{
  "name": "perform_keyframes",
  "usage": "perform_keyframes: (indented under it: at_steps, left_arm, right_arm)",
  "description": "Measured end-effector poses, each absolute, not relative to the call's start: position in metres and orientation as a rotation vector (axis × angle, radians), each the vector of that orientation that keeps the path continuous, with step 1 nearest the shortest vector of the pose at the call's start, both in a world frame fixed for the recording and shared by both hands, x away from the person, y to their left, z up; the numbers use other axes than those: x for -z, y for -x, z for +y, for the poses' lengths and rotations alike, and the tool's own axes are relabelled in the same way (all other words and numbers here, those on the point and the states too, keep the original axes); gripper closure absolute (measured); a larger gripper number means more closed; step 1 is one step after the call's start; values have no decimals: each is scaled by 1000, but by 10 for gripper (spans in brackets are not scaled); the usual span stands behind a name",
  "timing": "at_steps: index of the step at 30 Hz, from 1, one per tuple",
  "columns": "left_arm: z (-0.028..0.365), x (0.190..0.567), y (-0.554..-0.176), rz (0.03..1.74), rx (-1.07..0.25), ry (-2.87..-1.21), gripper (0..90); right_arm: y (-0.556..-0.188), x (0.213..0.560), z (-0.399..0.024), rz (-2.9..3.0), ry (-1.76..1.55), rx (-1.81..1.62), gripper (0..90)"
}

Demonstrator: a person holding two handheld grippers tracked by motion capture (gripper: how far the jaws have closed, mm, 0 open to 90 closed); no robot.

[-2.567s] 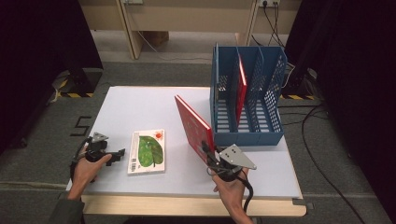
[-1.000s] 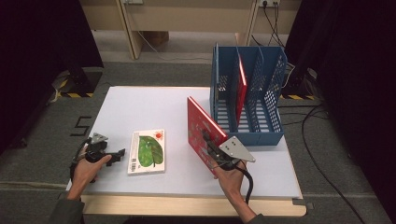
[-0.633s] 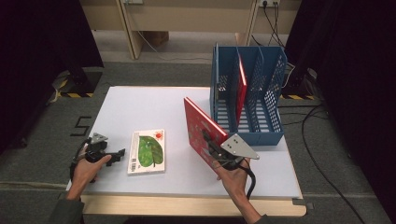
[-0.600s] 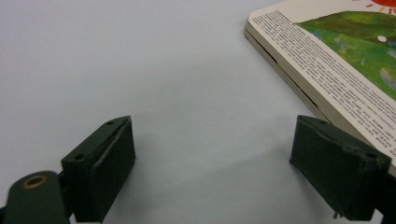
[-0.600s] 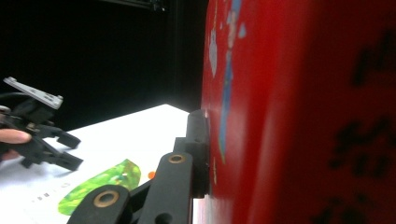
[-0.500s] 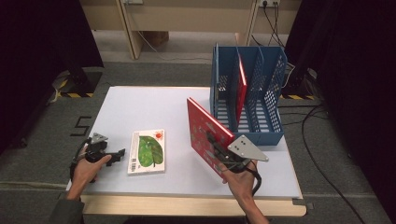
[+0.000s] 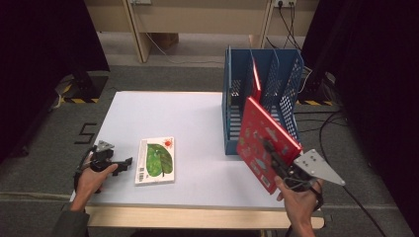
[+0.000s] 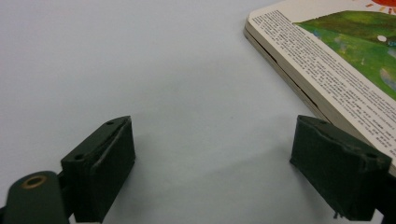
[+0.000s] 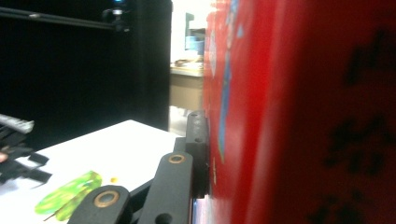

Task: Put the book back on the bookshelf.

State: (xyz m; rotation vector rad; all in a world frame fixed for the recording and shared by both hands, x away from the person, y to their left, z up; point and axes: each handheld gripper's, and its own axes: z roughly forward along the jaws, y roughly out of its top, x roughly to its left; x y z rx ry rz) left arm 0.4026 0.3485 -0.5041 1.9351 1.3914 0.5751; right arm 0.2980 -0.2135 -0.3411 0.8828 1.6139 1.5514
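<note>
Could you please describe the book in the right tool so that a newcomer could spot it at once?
Start at the blue file rack on the white table. In front of it, the right tool holds a red book tilted in the air; the green-covered book lies flat.

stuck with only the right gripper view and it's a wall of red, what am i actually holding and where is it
Observer: The right gripper is shut on a red book, lifted off the table and tilted, just in front of the blue file rack.
Operator: anything already in that rack
Observer: Yes, another red book stands upright in one of its middle slots.
Operator: and that green smear at my lower left
Observer: A green-covered book lying flat on the table, cover up.
Operator: is the left gripper on it
Observer: No. The left gripper is open, resting low over the table beside that book's edge, with nothing between its jaws.
</note>
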Motion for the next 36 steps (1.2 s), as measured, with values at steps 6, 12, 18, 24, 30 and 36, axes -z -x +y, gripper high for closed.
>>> perform_keyframes:
  at_steps: [6,12,18,24,30,36]
  left_arm:
    - [348,504,-403,1391,-575,-1936,121]
    - [348,504,-403,1391,-578,-1934,120]
    - [348,504,-403,1390,-578,-1932,120]
    - [348,504,-403,1390,-578,-1933,120]
    - [348,505,-403,1390,-578,-1932,119]
    - [348,505,-403,1389,-578,-1932,119]
  right_arm:
    - [-310,328,-239,1538,-952,-1473,795]
    - [-330,324,-250,1483,-972,-1444,795]
    - [-360,311,-251,1448,-998,-1416,795]
    - [-382,303,-241,1443,-1022,-1392,795]
    - [-412,302,-230,1401,-1044,-1394,795]
    - [-441,305,-217,1369,-1081,-1358,795]
